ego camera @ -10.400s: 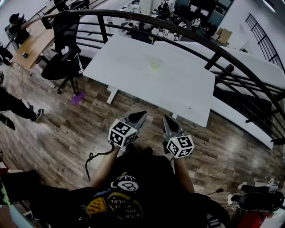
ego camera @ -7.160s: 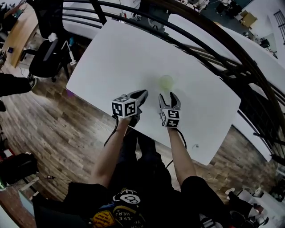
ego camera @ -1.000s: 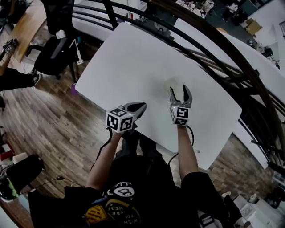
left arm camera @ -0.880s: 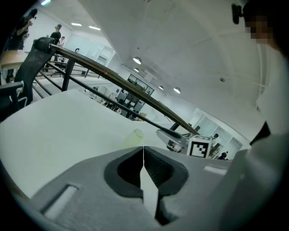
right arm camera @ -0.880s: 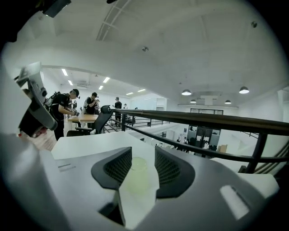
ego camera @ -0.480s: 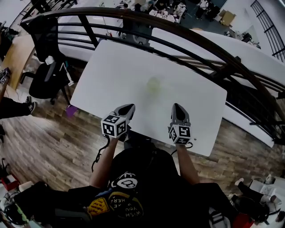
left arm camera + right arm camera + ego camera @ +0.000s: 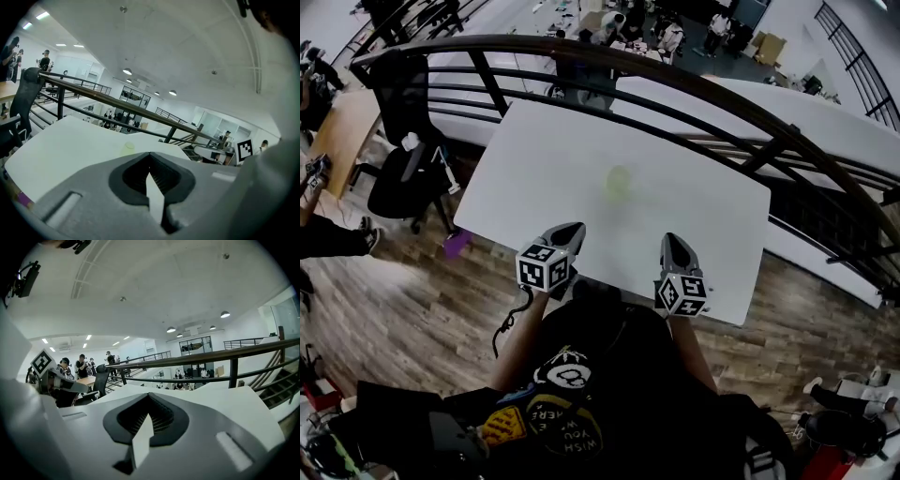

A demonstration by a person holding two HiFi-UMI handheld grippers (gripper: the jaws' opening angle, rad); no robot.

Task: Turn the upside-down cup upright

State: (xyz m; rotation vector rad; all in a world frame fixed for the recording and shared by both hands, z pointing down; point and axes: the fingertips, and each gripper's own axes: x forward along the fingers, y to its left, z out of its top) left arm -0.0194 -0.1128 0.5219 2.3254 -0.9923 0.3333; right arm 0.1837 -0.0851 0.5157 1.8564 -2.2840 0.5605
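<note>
Seen from the head view, the white table [image 7: 562, 141] fills the middle, with a dark curved railing [image 7: 703, 89] along its 12 o'clock side and a black office chair [image 7: 401, 178] at 9 o'clock. The left gripper [image 7: 572, 229] and right gripper [image 7: 672, 240] hang over the near edge, each with its jaws pressed together on nothing. The pale green cup [image 7: 617, 183] sits mid-table (too blurred to tell which way up), with the grippers at its 7 and 5 o'clock, clear of it.

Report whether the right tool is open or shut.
Shut and empty: the right gripper view shows the jaws of the right tool meeting, nothing between them. The cup sits apart on the table.
</note>
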